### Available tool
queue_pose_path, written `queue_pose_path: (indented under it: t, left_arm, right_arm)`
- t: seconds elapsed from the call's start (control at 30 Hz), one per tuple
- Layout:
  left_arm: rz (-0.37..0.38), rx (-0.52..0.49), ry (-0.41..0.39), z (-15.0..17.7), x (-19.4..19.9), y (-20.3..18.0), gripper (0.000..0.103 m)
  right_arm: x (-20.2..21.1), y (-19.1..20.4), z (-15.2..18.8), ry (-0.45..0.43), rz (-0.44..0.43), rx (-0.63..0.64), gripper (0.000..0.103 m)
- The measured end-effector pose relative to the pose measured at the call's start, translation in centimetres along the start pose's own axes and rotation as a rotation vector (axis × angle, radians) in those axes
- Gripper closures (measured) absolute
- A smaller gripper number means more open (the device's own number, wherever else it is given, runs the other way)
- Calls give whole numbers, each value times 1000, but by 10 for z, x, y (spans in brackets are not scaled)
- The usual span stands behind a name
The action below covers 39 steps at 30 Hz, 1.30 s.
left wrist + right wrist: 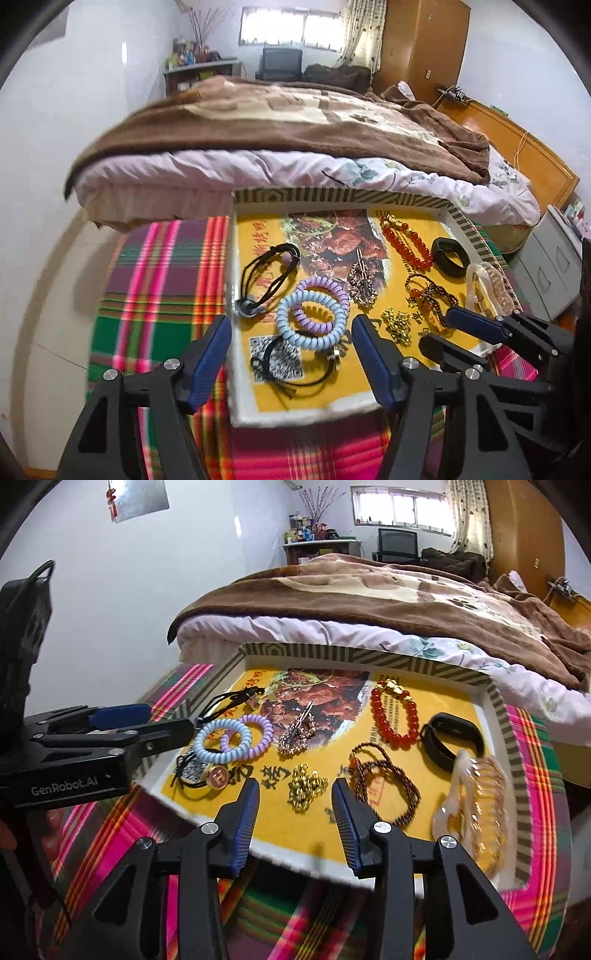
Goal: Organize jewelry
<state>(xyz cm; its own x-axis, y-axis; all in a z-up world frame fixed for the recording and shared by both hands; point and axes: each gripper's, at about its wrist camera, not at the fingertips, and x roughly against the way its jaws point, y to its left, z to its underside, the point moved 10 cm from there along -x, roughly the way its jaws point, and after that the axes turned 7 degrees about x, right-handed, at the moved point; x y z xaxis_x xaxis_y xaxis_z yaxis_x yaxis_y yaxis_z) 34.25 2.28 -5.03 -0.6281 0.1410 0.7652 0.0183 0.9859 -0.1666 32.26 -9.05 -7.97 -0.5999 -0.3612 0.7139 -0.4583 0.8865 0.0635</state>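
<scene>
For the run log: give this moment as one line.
left tool open over spiral hair ties | right tool open over gold chain | nothing gripped | jewelry in tray

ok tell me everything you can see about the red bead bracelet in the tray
The red bead bracelet is a closed loop of round, glossy, translucent orange-red beads, glass or stone by the look, with a cluster of gold charms at its far end. It lies flat on the yellow printed liner of the tray, toward the far right part, beside the black band, which looks close to it or just touching. Neither gripper touches it.
</scene>
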Motion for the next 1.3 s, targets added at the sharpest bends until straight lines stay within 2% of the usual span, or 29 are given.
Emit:
queue_pose_path:
  t: [0.07,0.13,0.23,0.33,0.43,0.53,0.7,0.9,1.3]
  left_arm:
    - [-14,2,-22,4,13,-1,30]
    - [-66,-29,-58,10,27,-2,26]
    - [-52,-26,-72,23,43,-9,26]
    - [-88,-30,-85,36,55,-12,26]
    - [-62,-13,-92,52,69,-21,26]
    - [-76,-12,-102,66,78,-26,19]
    - [-69,-16,-125,91,98,-37,19]
    - [-59,13,-105,116,110,-42,19]
    - [-102,6,-132,132,129,-39,19]
  right_arm:
    - [12,-1,4,-12,32,-6,61]
    - [21,-1,8,-23,56,-14,60]
    - [36,-2,17,-38,75,-28,59]
    - [52,-1,28,-42,111,-36,58]
    - [67,-3,40,-47,149,-52,55]
    - [79,-3,53,-43,175,-63,54]
    - [96,-6,74,-32,221,-95,54]
    - [114,-6,92,-26,273,-109,54]
    - [133,-2,99,-53,274,-126,54]
